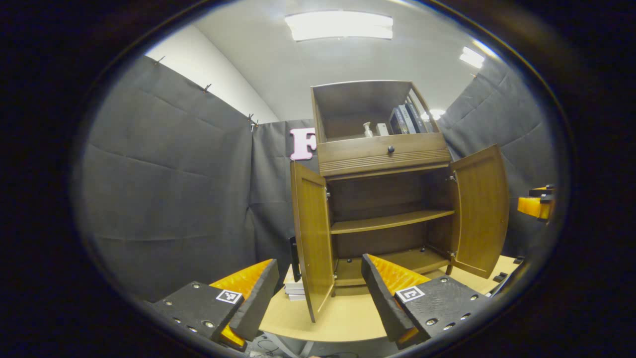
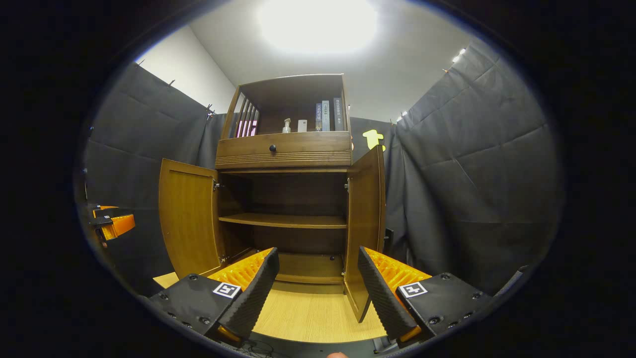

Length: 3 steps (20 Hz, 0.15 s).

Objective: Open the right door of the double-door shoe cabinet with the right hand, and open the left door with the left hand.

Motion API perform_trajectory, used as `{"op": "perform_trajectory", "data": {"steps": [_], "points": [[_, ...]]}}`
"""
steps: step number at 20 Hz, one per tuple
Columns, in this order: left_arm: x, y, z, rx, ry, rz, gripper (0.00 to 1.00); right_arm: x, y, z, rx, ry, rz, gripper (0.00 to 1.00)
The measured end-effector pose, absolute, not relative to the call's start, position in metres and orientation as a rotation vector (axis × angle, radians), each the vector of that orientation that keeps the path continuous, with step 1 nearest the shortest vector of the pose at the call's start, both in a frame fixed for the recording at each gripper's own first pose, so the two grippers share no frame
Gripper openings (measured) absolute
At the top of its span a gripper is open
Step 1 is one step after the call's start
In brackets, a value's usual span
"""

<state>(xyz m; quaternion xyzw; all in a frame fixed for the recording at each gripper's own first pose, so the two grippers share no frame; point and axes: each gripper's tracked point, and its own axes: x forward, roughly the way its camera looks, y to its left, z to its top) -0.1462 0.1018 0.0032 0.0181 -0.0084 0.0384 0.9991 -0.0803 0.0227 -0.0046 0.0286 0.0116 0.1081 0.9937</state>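
While both doors of the brown wooden double-door shoe cabinet stand swung out, the task looks complete or nearly so, and what remains is a clean retreat. Starting at the left, the left gripper hangs in front of the cabinet with its jaws apart and nothing between them, and the lower edge of the left door falls between its two fingers in the left gripper view, though the door seems farther off than the tips; whether any gap remains there I cannot tell. Behind that door a small stack of pale books lies on the light wooden bench. Moving across, the cabinet's opened compartment shows a bare middle shelf and a bare floor board, below a drawer with a dark round knob and an open top shelf carrying upright books and a small bottle. Further right, the right door stands edge-on, near the right gripper, whose jaws are also apart and empty. The likeliest trouble, in my judgement, is a finger clipping a door edge on withdrawal, which would swing that door back toward shut. A harder knock could shift the whole cabinet on the bench.
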Motion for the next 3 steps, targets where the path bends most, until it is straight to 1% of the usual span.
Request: {"op": "perform_trajectory", "data": {"steps": [3], "points": [[-0.1454,0.0974,0.0048,0.030,-0.021,0.069,0.98,-0.0781,0.0213,-0.0036,0.054,0.021,0.216,0.96]]}}
